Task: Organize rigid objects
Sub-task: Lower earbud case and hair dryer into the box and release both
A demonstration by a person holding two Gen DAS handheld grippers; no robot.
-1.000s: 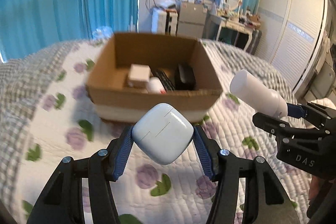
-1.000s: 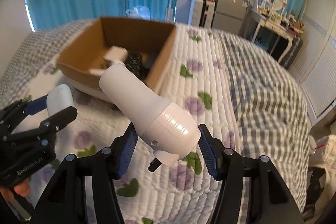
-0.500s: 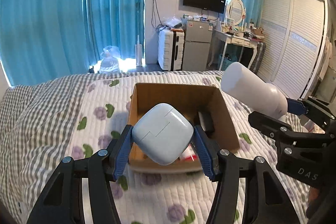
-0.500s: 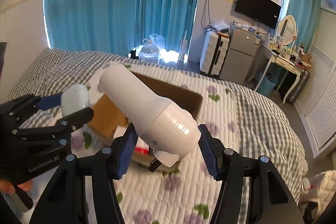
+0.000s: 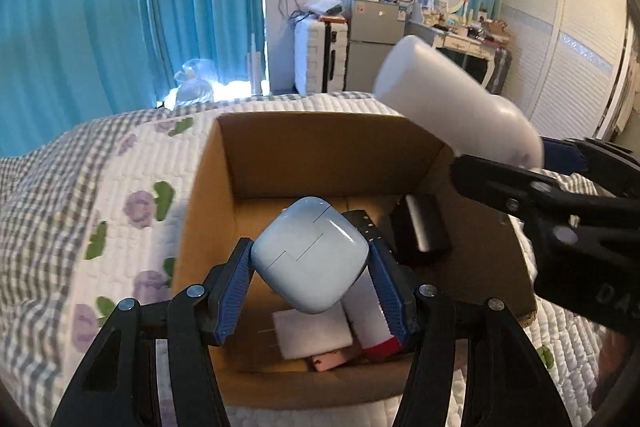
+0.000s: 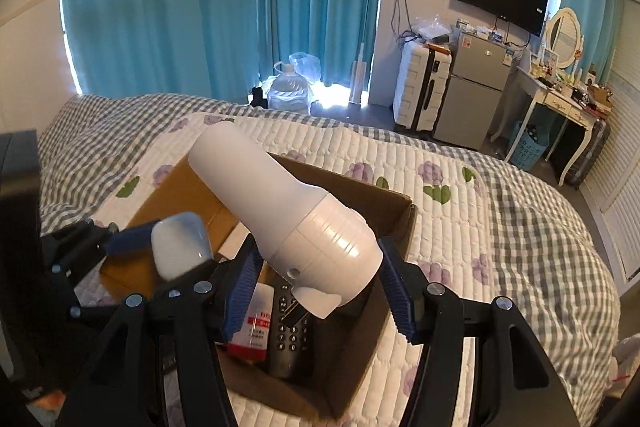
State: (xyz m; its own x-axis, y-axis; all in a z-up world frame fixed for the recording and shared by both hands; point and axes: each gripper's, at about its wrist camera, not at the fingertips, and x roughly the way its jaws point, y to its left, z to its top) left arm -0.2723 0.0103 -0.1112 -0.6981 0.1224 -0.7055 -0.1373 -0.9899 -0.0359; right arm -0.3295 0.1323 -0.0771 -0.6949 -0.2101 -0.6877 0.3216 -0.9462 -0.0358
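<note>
The left tongs (image 5: pixel 310 283) clamp a smooth white earbud case (image 5: pixel 310 259) by its flat sides, over the open cardboard box (image 5: pixel 320 151) on the bed (image 5: pixel 80 195). The right tongs (image 6: pixel 316 287) grip a white hair dryer (image 6: pixel 288 215) at its wide rear body, nozzle tilted up over the box. Both look stiff, light and slippery; hold broad faces.

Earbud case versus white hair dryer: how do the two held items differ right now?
The earbud case is small, rounded and squarish; the hair dryer is long, a narrow barrel widening to a ribbed body. The case sits in the left tongs, the dryer in the right tongs. Both are white, gripped, and held over the open cardboard box.
</note>
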